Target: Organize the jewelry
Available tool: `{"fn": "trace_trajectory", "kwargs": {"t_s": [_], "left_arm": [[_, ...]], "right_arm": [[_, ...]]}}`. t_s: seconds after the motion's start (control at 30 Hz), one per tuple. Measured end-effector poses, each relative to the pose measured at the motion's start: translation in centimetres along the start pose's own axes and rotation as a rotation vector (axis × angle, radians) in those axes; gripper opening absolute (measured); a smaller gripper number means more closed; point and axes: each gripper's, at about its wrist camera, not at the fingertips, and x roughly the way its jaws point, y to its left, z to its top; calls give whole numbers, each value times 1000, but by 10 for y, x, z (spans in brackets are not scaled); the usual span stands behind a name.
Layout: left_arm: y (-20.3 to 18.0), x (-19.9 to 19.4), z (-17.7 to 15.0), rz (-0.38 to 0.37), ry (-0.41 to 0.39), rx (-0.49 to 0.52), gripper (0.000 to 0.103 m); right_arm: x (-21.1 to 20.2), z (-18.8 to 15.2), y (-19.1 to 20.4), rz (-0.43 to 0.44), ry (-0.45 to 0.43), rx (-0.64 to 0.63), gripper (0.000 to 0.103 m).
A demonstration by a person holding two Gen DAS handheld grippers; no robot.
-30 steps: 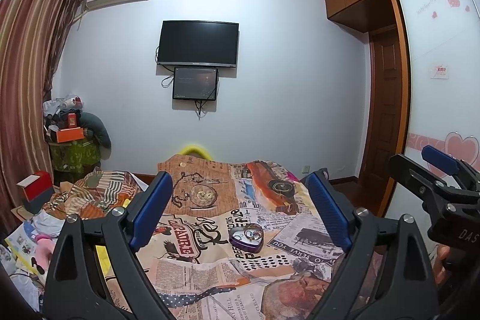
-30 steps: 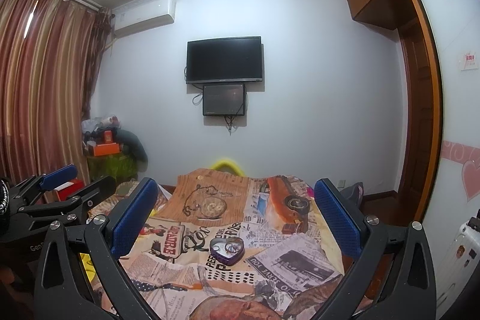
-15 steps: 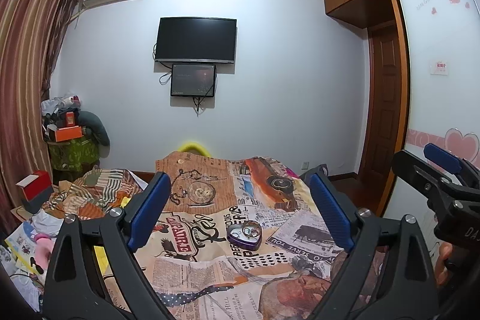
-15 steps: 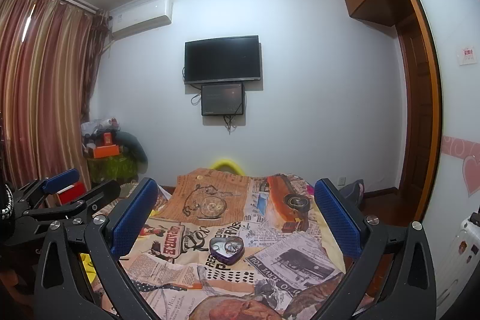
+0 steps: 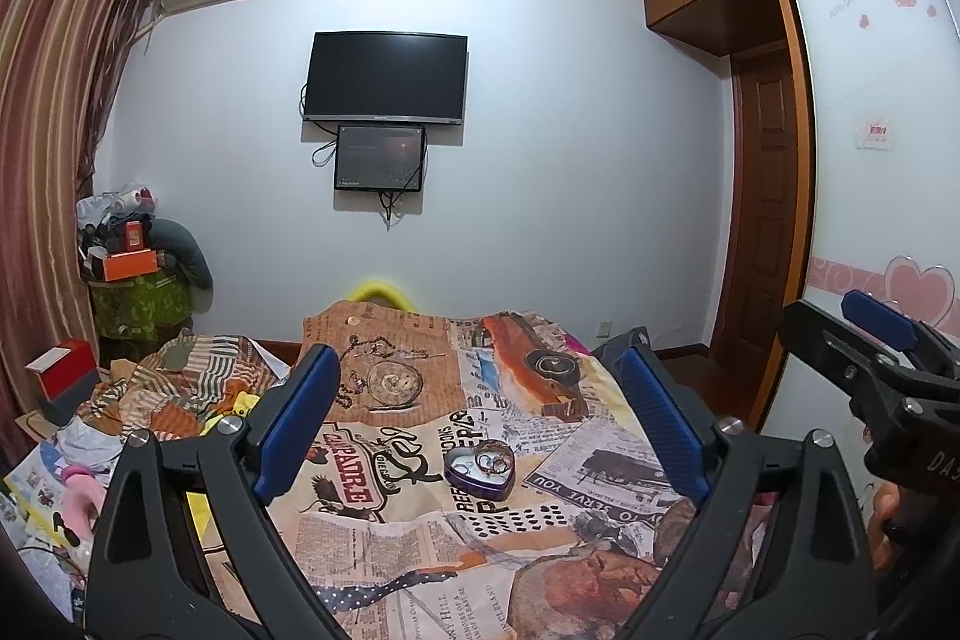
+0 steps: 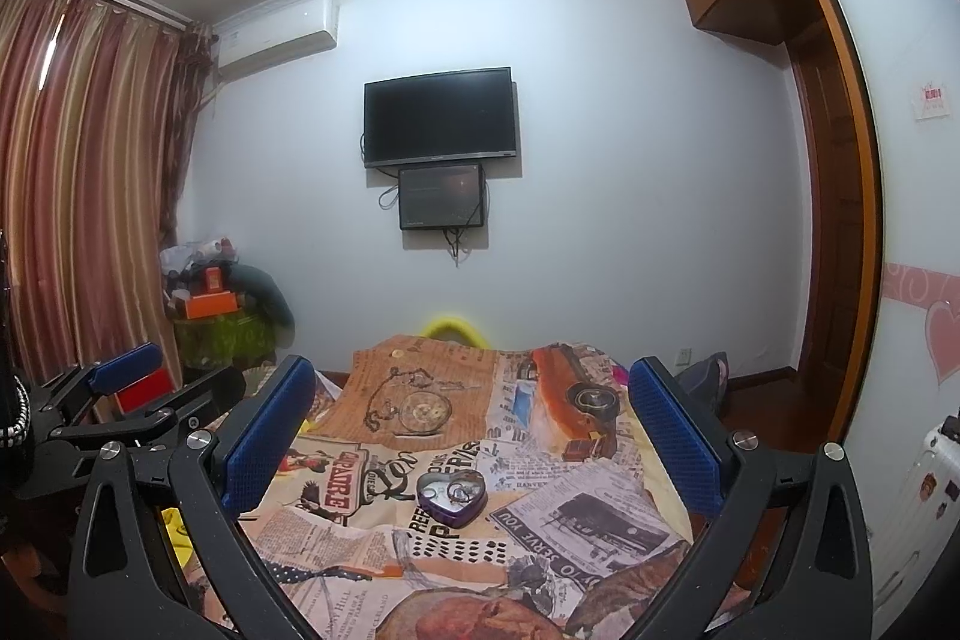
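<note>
On the printed bedspread [image 5: 420, 538] sits one heart-shaped tin [image 5: 480, 470] of rings, both tongs [image 5: 480, 436] [image 6: 474, 436] spread wide, empty.

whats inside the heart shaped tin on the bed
The open heart-shaped tin holds a few small rings on its pale floor. Its near wall hides the front of the inside.

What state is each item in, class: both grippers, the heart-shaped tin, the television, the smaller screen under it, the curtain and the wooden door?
Left gripper: open, holding nothing.
Right gripper: open, holding nothing.
Heart-shaped tin: lid off, rings inside, resting on the printed bedspread.
Television: off, screen dark.
Smaller screen: dim, faint picture showing.
Curtain: drawn shut.
Wooden door: closed.
</note>
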Motion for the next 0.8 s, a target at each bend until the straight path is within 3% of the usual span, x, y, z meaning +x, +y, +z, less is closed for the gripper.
{"fn": "trace_trajectory", "kwargs": {"t_s": [0.8], "left_arm": [[4,20,-10,-26,43,-4,95]], "right_arm": [[14,-7,-3,1,32,15,103]]}}
